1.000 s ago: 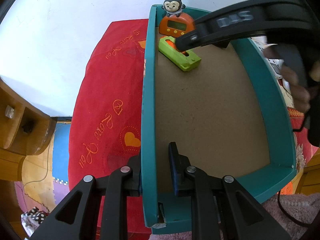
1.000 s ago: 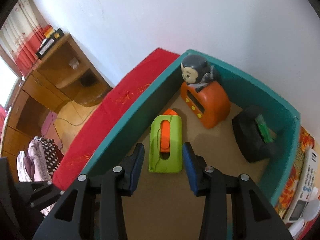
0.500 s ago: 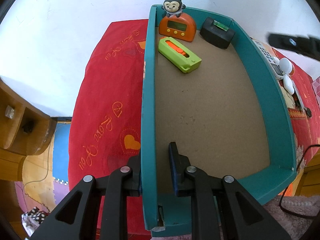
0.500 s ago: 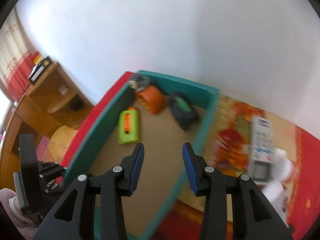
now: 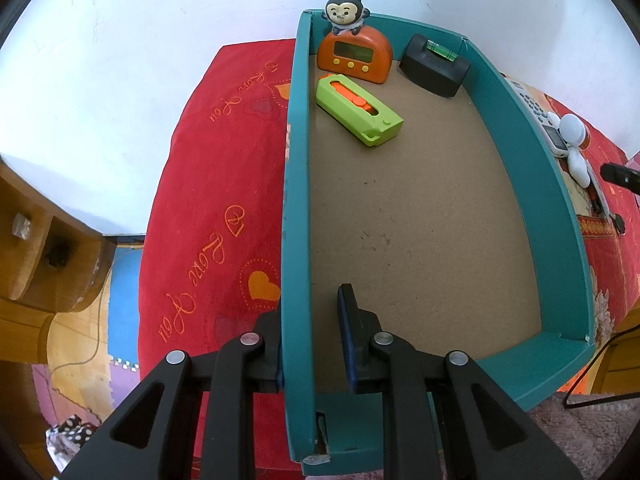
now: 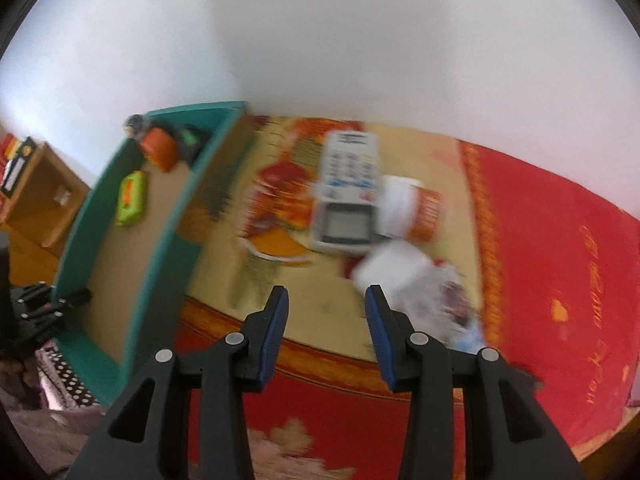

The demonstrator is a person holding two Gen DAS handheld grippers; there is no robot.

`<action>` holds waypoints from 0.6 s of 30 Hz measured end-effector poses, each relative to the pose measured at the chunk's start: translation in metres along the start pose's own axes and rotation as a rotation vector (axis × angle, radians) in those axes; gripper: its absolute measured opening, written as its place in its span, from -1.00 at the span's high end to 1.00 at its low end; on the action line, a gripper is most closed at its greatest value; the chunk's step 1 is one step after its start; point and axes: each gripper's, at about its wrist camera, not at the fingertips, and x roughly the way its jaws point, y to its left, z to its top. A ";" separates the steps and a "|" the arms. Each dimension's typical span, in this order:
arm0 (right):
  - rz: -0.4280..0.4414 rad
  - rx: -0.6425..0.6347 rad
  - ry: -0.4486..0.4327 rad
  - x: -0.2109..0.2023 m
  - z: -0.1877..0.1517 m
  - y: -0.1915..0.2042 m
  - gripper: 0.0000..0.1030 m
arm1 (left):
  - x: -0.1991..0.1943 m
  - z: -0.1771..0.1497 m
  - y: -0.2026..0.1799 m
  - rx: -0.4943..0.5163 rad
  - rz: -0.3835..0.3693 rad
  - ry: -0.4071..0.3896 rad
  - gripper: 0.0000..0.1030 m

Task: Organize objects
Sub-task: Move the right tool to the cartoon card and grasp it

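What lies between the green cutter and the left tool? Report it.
Nothing: bare brown box floor runs from the green cutter to the left tool, which is shut on the box's wall. The left wrist view shows it.

left gripper (image 5: 310, 336): black triangulated fingers, silver screws, blue pads | right gripper (image 6: 326, 336): same black frame, silver screws, blue pads

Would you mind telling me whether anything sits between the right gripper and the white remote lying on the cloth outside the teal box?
Nothing visible blocks it. The right gripper, fingers opening and empty, faces bare cloth before the remote. A white bottle lies beside the remote's right edge.
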 end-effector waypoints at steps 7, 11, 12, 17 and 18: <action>-0.035 0.045 0.033 0.012 -0.014 -0.055 -0.16 | 0.000 0.000 0.000 0.000 0.000 0.000 0.60; -0.047 0.028 0.047 0.019 -0.015 -0.067 -0.24 | 0.000 0.001 0.000 -0.001 -0.001 0.000 0.60; -0.037 0.020 0.047 0.020 -0.016 -0.068 -0.25 | 0.000 0.001 0.000 -0.001 -0.001 0.001 0.60; -0.003 -0.021 0.059 0.027 -0.015 -0.070 -0.35 | 0.000 0.001 0.000 -0.001 0.000 0.001 0.60; 0.001 -0.026 0.063 0.029 -0.015 -0.070 -0.37 | 0.000 0.000 0.000 -0.001 0.000 0.001 0.60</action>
